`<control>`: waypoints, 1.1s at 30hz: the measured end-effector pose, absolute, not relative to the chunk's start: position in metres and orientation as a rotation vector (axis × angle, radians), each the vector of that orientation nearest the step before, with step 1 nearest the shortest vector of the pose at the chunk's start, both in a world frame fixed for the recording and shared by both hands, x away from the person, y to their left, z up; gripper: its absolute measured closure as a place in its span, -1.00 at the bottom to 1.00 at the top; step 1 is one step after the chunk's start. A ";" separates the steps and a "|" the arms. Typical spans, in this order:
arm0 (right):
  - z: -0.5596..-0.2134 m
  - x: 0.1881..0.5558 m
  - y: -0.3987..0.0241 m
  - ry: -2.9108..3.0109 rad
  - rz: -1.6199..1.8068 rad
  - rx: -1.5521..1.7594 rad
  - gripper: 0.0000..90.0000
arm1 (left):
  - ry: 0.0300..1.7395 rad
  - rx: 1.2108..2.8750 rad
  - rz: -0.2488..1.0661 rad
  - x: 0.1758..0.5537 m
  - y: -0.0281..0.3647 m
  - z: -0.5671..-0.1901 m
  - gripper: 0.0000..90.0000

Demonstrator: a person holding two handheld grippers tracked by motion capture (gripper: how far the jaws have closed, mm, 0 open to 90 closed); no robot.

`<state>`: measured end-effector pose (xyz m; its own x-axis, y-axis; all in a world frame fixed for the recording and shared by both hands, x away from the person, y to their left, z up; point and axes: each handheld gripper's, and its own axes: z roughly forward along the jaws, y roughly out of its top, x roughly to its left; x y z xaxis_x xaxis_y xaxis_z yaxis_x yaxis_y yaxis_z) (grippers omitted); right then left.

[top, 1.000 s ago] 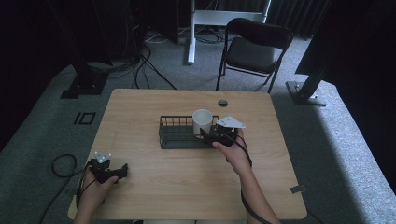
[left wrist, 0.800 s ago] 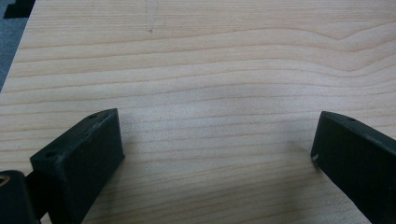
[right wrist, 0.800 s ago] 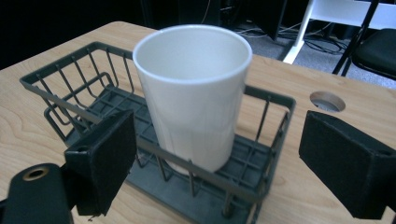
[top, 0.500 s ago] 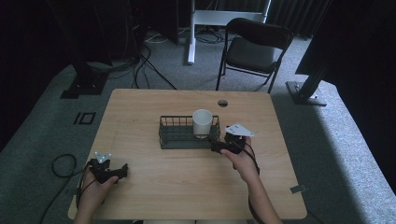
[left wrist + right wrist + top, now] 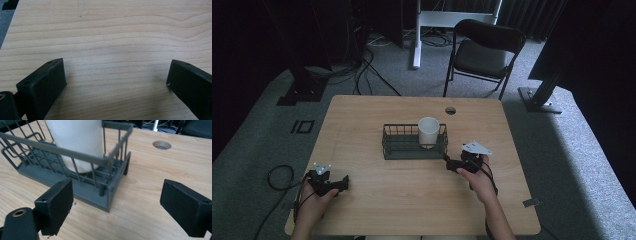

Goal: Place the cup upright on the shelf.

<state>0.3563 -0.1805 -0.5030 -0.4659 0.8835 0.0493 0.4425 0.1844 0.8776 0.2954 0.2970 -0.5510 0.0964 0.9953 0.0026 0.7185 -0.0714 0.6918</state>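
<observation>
White paper cup (image 5: 428, 131) stood in the dark wire basket (image 5: 414, 148), mid-table; right gripper (image 5: 451, 164) and left gripper (image 5: 343, 181) both empty, jaws apart.

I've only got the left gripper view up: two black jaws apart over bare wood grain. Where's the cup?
Observer: The white cup stands upright inside the dark wire basket at mid-table, toward the basket's right end.
Operator: And the other gripper?
Observer: The right gripper sits off the basket's near right corner, jaws wide apart with nothing between them; its own view shows that corner close ahead.
Operator: How far off is mine?
Observer: The left gripper is low at the near left of the table, well clear of the basket.
</observation>
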 end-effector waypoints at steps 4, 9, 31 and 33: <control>-0.507 0.354 -0.186 1.991 1.208 1.249 -0.75 | 1.675 1.848 0.676 0.295 0.297 -0.551 -0.94; -0.515 0.350 -0.198 1.994 1.179 1.273 -0.75 | 1.675 1.847 0.676 0.295 0.297 -0.551 -0.94; -0.539 0.330 -0.244 2.010 1.070 1.372 -0.75 | 1.675 1.847 0.676 0.295 0.297 -0.551 -0.94; -0.541 0.328 -0.247 2.010 1.058 1.381 -0.75 | 1.675 1.847 0.676 0.295 0.297 -0.551 -0.94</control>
<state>0.3283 -0.2474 -0.5415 -0.3766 0.9256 0.0388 0.5556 0.1922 0.8089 0.2954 0.2969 -0.5510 0.0962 0.9954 0.0025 0.7182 -0.0712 0.6922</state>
